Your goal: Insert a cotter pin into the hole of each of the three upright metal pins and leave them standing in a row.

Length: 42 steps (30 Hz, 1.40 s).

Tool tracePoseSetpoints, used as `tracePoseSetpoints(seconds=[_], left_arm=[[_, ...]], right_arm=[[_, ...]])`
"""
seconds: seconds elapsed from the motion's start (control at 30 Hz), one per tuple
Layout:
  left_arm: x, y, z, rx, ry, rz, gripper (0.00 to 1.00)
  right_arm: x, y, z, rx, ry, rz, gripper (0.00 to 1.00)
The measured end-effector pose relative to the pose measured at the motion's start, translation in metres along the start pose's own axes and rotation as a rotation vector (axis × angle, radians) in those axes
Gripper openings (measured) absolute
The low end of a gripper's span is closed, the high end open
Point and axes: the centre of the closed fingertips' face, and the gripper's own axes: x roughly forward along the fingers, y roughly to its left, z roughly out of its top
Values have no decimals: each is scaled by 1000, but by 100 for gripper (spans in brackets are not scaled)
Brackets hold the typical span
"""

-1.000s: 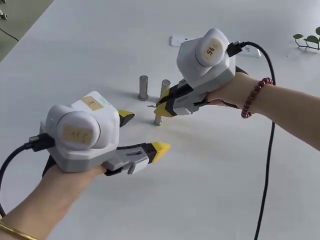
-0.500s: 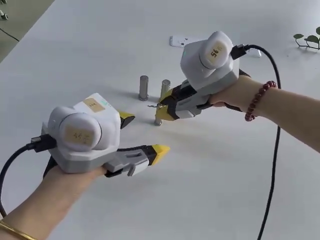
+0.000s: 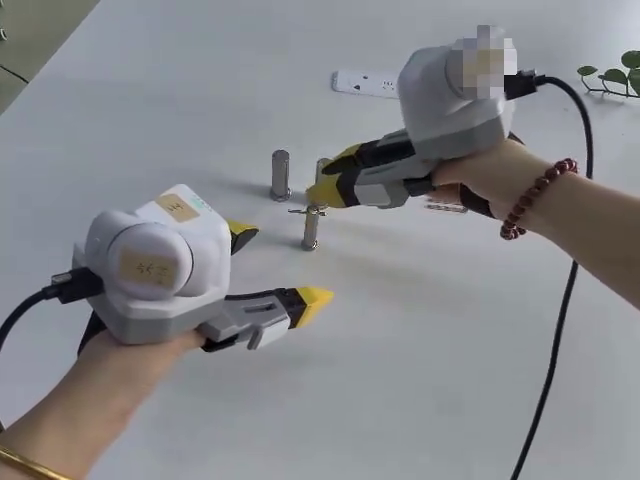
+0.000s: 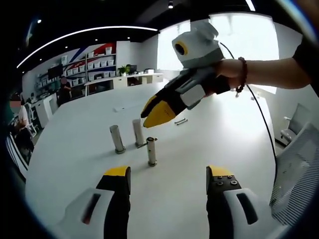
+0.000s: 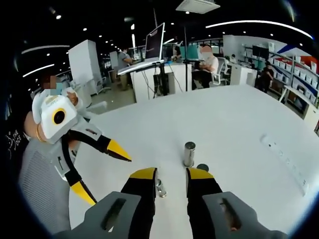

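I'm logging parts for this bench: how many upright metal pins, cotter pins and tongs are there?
Upright metal pins: 3
Cotter pins: 2, one in the nearest pin, one lying loose
Tongs: 2, left tongs, right tongs
Total: 7

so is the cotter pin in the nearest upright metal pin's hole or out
In. The thin cotter pin sticks out sideways from the top of the nearest upright grey metal pin.

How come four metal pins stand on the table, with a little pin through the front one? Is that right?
Not four, three. The left gripper view shows the front pin, with the little pin through it, and two more pins behind it on the table.
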Motion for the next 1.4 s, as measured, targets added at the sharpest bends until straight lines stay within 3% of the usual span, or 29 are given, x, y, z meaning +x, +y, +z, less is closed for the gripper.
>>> tracePoseSetpoints(seconds=[0.13,0.43,0.67,0.83,0.97,1.13,1.4], left_arm=[[0,1,1,-7,-6,3,62],[0,-2,5,-15,-30,-4,66],[0,2,0,-27,-15,7,66],[0,2,-1,-31,-8,9,66],[-1,6,-3,-51,-4,23,66],[-2,9,-3,-65,-10,35,65],[-3,11,-2,-59,-12,48,65]], right_arm=[[2,-20,-4,-2,5,-96,18],[20,-46,-14,102,-15,-152,19],[33,-49,-24,148,-10,-187,18],[39,-49,-22,173,-39,-188,15],[41,-54,-21,166,-27,-209,10],[41,-55,-22,189,-31,-196,9],[37,-55,-23,132,-2,-197,8]])
